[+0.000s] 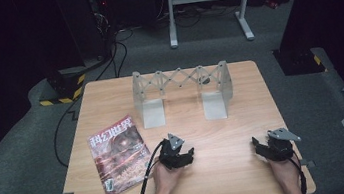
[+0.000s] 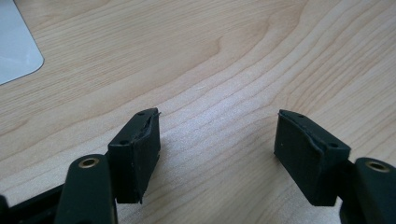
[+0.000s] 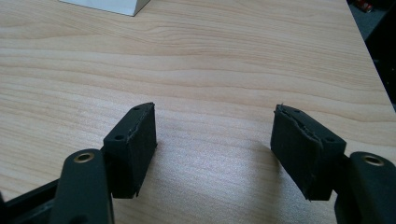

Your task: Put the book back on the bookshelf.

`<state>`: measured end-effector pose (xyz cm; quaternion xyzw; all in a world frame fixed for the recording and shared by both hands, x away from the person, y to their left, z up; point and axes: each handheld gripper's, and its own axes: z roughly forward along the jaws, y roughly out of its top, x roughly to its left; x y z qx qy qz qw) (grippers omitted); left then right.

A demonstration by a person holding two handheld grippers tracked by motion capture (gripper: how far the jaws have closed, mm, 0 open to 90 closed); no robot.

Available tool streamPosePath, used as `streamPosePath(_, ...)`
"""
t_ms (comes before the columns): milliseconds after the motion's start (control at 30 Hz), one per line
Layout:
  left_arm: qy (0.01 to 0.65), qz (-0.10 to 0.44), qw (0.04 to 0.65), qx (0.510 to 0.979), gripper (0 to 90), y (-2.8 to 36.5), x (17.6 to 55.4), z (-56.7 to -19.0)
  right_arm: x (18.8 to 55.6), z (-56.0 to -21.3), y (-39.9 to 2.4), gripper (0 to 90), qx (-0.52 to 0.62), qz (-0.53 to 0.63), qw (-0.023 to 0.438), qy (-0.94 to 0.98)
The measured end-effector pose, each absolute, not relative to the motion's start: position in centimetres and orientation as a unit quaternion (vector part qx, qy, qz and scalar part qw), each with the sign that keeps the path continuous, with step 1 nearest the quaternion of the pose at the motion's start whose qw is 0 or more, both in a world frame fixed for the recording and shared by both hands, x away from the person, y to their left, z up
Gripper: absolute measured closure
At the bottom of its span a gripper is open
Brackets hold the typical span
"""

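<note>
High view: wooden table (image 1: 225, 135) carries a grey expanding rack (image 1: 182, 93) at the far middle and a magazine (image 1: 119, 155) lying flat at the near left. Left gripper (image 1: 180, 155) sits just right of the magazine, right gripper (image 1: 266, 146) near the right edge, well apart. Both gripper views: jaws spread wide over bare wood, nothing between them.
</note>
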<state>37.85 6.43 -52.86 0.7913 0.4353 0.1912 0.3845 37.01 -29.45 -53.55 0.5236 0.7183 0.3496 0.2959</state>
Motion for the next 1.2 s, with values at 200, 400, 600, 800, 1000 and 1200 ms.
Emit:
streamPosePath(200, 0.438, 0.194, 0.374, 0.794, 29.2, 6.7, 37.8, -52.7, 37.0, -53.5, -29.4, 31.4, 0.523, 0.35, 0.297, 0.719)
streamPosePath(400, 0.438, 0.189, 0.386, 0.79, 28.6, 7.2, 37.5, -52.1, 37.0, -53.5, -29.5, 31.4, 0.521, 0.349, 0.297, 0.72)
streamPosePath(600, 0.445, 0.185, 0.392, 0.783, 28.6, 7.5, 37.2, -51.5, 37.0, -53.5, -29.4, 31.4, 0.521, 0.349, 0.298, 0.72)
streamPosePath(800, 0.449, 0.185, 0.399, 0.778, 28.7, 8.1, 36.8, -50.7, 37.0, -53.5, -29.4, 31.6, 0.522, 0.349, 0.297, 0.72)
streamPosePath(1000, 0.452, 0.185, 0.4, 0.776, 28.4, 9.2, 36.5, -50.2, 37.0, -53.5, -29.5, 31.7, 0.526, 0.35, 0.292, 0.718)
streamPosePath(1200, 0.466, 0.17, 0.417, 0.762, 26.7, 11.6, 36.2, -49.2, 37.1, -53.5, -29.5, 31.7, 0.525, 0.35, 0.291, 0.719)
